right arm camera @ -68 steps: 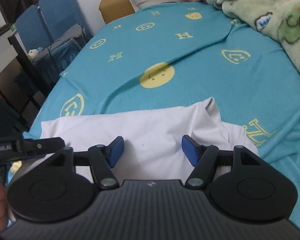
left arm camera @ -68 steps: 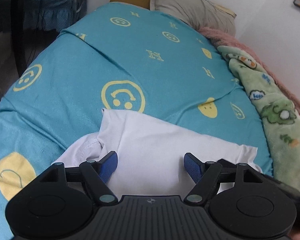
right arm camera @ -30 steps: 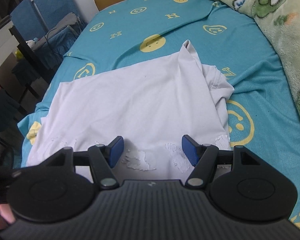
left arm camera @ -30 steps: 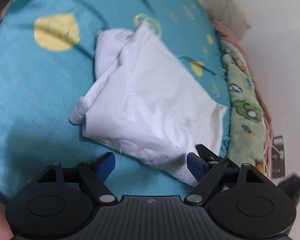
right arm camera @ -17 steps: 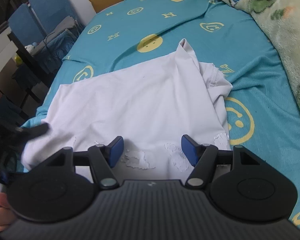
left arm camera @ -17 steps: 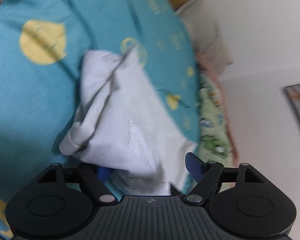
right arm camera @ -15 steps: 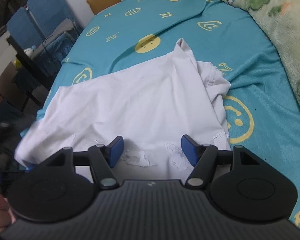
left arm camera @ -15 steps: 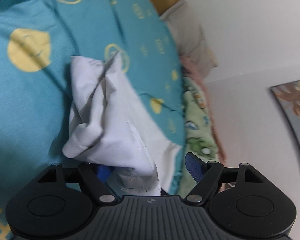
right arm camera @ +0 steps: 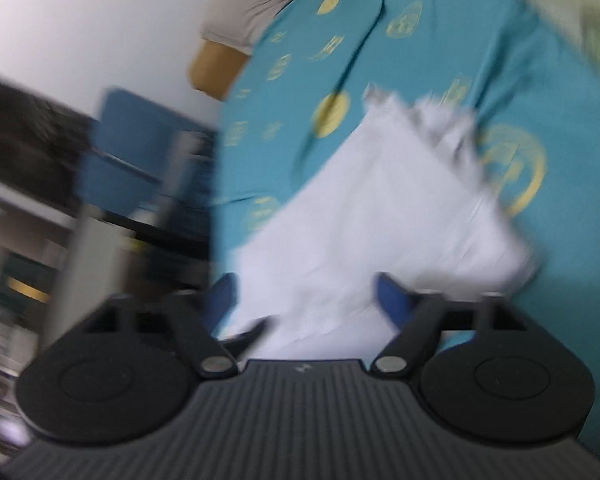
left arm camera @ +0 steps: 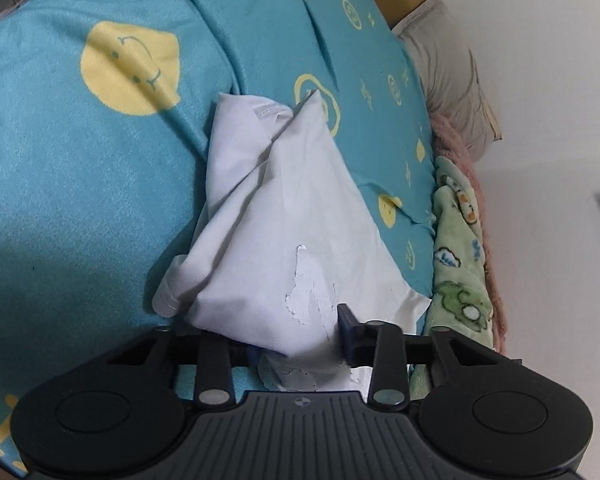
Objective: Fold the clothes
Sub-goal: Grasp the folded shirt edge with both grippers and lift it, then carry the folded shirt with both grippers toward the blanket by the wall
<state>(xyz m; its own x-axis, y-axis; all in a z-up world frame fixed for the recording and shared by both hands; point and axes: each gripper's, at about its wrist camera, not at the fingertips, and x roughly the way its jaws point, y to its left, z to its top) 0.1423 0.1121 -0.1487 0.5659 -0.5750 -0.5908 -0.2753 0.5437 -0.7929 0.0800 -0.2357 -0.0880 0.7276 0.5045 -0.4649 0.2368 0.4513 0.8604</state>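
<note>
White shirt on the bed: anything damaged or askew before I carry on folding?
The white shirt has a cracked, flaking print near the hem end, by the left gripper. One sleeve sticks out bunched on its left, so the fold isn't square.

We see a bed (left arm camera: 80, 208) dressed in a teal cover printed with yellow smiley faces and letter motifs. A white garment (left arm camera: 292, 220) lies folded on the cover, one layer doubled over another, a sleeve cuff poking out at its near left corner. Along the far side, against the wall, a green cartoon-print blanket (left arm camera: 456, 272) lies beside a pink fuzzy one (left arm camera: 456, 148), and a grey pillow (left arm camera: 448, 72) sits at the head.
</note>
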